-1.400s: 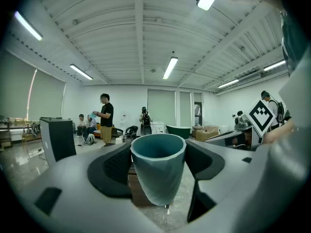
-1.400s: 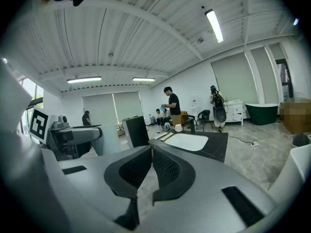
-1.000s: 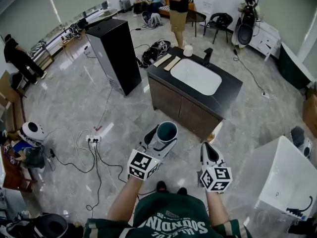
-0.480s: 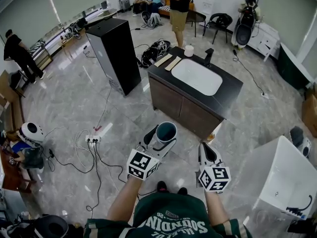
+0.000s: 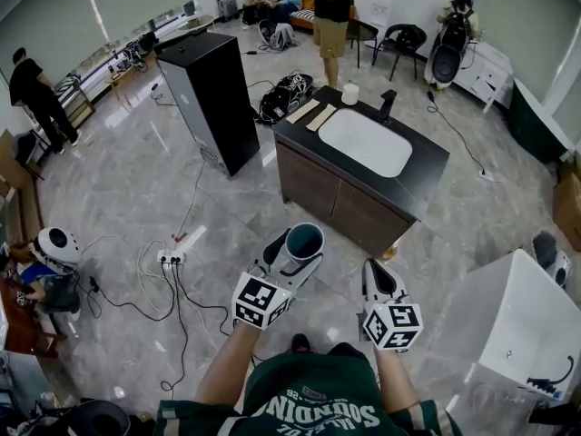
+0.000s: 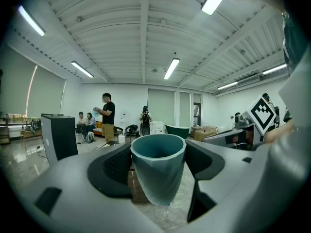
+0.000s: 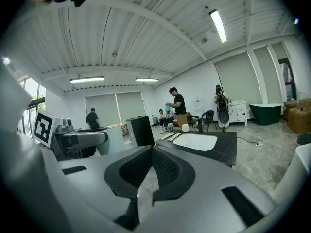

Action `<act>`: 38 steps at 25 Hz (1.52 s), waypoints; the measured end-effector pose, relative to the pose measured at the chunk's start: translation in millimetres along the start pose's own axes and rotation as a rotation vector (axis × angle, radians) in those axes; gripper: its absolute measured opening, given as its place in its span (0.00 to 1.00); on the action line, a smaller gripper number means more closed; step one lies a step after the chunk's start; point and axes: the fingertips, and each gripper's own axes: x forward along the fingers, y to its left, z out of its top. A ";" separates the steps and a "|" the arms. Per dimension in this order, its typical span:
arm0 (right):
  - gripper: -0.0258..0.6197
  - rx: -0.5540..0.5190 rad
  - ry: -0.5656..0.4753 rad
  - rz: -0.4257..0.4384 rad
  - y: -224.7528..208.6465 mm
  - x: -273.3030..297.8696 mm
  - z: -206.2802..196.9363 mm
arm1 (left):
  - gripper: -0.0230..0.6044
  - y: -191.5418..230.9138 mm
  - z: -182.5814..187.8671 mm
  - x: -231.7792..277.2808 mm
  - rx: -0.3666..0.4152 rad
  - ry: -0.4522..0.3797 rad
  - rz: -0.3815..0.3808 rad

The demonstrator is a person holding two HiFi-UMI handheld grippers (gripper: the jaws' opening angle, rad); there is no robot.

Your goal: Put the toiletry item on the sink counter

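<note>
Cup [image 6: 158, 169], teal and upright, is pinched between the left gripper's [image 5: 295, 254] jaws, well short of the sink counter [image 5: 427, 169]. The right gripper [image 7: 151, 154] is pressed together, empty.

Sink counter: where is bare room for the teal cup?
Bare: the right end of the counter beyond the basin, and the front strip along its near edge. Crowded: the far edge, with two flat strips, a white container and the faucet.
</note>
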 end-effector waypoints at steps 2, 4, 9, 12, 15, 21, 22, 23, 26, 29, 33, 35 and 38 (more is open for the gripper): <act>0.11 0.007 0.005 -0.004 2.3 5.6 -4.3 | 0.59 6.9 -2.6 -1.1 -0.002 0.002 0.000; 0.11 0.023 0.014 -0.011 4.4 9.3 -9.8 | 0.59 13.0 -5.1 -3.2 -0.006 0.007 -0.001; 0.11 0.027 0.016 -0.021 5.2 17.2 -8.3 | 0.59 24.3 -6.9 -0.6 -0.011 0.012 -0.006; 0.11 0.017 0.017 -0.013 5.3 26.7 -5.0 | 0.59 32.4 -6.8 6.1 -0.012 0.013 -0.006; 0.11 0.036 0.015 -0.008 0.9 38.0 -3.6 | 0.59 39.4 -6.6 15.9 -0.010 0.013 -0.008; 0.11 0.067 0.010 0.003 -16.0 84.4 3.8 | 0.59 68.5 -15.3 54.2 -0.011 0.033 -0.017; 0.11 0.074 0.009 0.000 -21.2 93.8 6.1 | 0.59 74.5 -15.0 63.5 -0.008 0.038 -0.022; 0.11 0.082 0.008 -0.006 -27.2 104.1 8.3 | 0.59 80.6 -14.2 73.7 -0.003 0.042 -0.031; 0.11 0.104 0.012 -0.013 -46.0 141.6 13.1 | 0.59 101.4 -12.3 109.3 0.013 0.052 -0.057; 0.11 0.113 0.029 -0.009 -60.9 180.9 17.3 | 0.59 125.6 -11.0 145.5 0.018 0.064 -0.077; 0.11 0.118 0.033 -0.010 -86.5 230.2 39.1 | 0.59 155.8 -0.5 195.6 0.015 0.063 -0.093; 0.11 0.118 0.030 -0.010 -98.4 253.0 52.3 | 0.59 169.9 6.6 217.7 0.018 0.061 -0.097; 0.11 0.115 0.032 -0.001 -110.7 287.1 70.2 | 0.59 192.5 17.5 245.7 0.020 0.056 -0.093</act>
